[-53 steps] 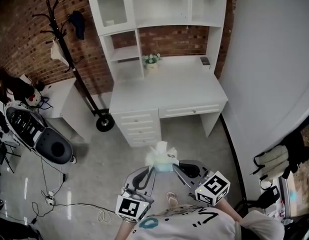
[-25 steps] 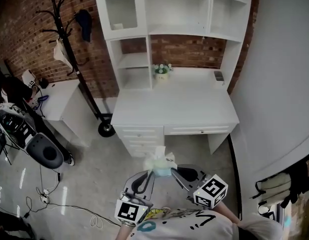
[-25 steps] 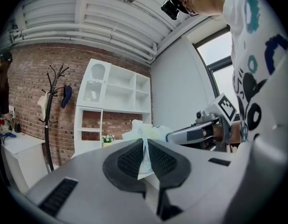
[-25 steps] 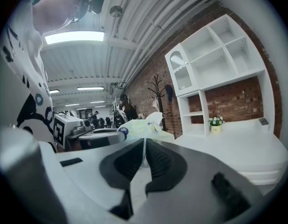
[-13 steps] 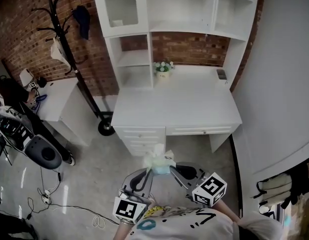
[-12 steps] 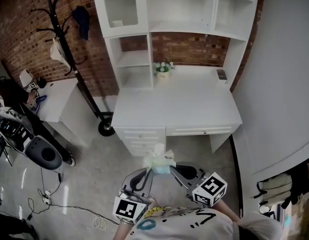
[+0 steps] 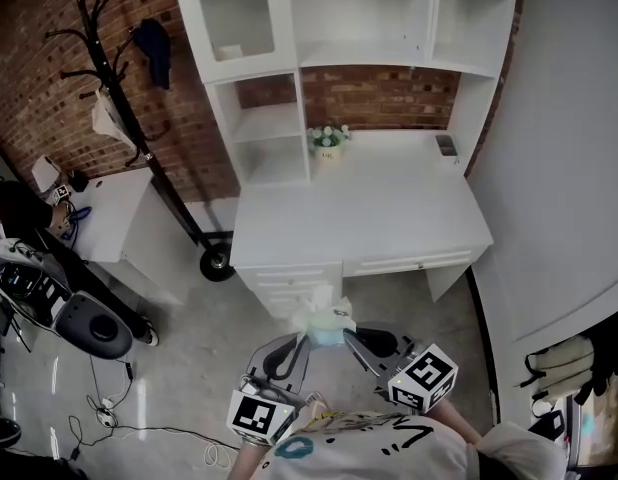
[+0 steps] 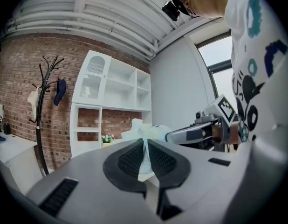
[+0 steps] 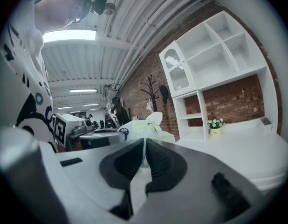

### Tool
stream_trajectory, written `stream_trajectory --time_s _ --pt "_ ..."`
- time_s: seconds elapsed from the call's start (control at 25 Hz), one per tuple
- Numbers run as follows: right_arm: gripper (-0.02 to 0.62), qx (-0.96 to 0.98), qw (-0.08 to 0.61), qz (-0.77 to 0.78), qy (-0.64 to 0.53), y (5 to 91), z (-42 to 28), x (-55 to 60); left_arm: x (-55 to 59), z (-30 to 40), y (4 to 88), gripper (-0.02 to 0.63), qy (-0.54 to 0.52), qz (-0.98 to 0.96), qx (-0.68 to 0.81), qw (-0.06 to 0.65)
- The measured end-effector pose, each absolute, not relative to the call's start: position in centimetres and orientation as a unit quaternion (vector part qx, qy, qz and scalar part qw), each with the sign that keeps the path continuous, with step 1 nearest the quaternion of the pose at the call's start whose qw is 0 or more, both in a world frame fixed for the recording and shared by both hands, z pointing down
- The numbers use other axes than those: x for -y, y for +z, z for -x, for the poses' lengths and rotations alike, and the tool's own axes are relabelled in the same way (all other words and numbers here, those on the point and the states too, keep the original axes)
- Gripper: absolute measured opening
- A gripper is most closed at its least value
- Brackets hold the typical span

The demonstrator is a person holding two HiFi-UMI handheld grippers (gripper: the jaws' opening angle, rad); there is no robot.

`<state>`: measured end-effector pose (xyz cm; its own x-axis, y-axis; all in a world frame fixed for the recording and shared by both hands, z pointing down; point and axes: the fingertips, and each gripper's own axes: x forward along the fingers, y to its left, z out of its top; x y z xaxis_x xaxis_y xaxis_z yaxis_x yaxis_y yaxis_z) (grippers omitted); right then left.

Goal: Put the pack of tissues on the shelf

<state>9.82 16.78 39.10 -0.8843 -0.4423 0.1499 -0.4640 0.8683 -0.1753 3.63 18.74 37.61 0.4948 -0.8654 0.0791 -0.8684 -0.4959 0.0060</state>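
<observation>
No word, number or brand could be read anywhere. The left gripper and the right gripper each carried a marker cube, the left cube and the right cube, showing only black-and-white square code patterns, no letters. The person's shirt bore teal and black strokes, cropped and illegible. Any print on the pack of tissues was too small to make out.

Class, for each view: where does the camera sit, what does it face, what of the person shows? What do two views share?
Head view: on the head, looking steeply down at the white desk; shirt, left gripper, right gripper show.
Left gripper view: on that gripper, facing the shelf unit; shirt at right.
Right gripper view: likewise; shirt at left.
Shared: the pack of tissues, pinched by both.
</observation>
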Motion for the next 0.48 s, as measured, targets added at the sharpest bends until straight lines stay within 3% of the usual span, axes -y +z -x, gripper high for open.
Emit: stream_trajectory --time_s 0.48 --pt "0.032 0.961 0.05 -0.252 0.101 39.2 -4.1 -14.6 -16.6 2.0 37.5 0.028 0.033 -0.874 0.484 0.017"
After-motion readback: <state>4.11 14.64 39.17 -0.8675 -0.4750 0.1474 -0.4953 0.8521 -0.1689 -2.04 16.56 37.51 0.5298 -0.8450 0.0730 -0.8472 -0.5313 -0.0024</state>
